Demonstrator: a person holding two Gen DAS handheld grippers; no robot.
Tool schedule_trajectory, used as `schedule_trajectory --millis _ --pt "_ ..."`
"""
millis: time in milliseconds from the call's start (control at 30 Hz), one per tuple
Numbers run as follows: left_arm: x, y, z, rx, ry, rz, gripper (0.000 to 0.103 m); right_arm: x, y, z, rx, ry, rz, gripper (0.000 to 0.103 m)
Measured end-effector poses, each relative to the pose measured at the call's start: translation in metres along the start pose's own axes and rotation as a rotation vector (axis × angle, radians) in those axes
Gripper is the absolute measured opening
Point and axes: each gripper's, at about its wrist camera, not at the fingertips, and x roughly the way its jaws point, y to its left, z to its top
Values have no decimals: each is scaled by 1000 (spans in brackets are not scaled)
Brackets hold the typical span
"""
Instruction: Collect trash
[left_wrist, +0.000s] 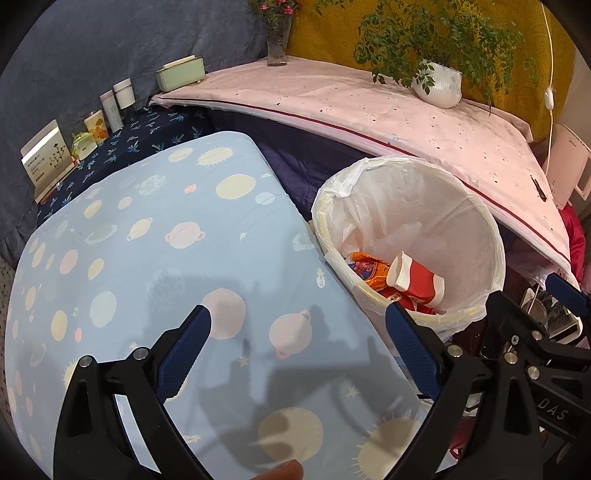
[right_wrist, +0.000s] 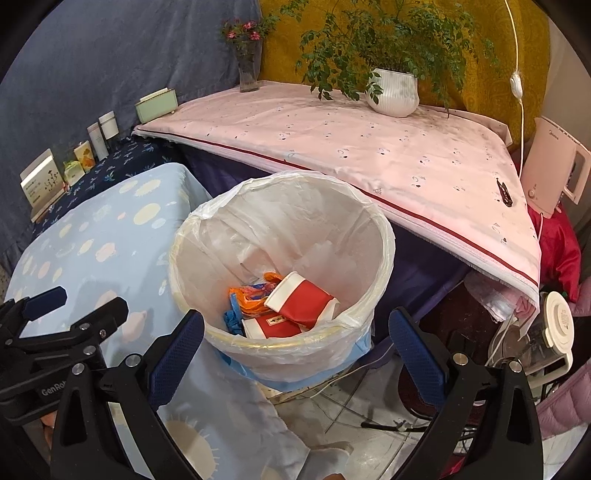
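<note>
The bin wears a milky white liner over a pale blue body. Inside it lie two red-and-white paper cups, an orange wrapper and a blue scrap. Left of the bin, the worktop carries a light blue cloth printed with cream, pink and mint planets and suns. Behind the bin spreads a pink cloth with tiny dark motifs and a dark red stripe. On it stands a white ribbed pot of green leaves. Each gripper has black arms and blue fingers.
</note>
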Motion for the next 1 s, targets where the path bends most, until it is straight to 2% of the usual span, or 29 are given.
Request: schedule_trajectory --millis 1000 --pt "-1 1 -2 -8 -7 21 91 3 1 -3 -8 9 0 96"
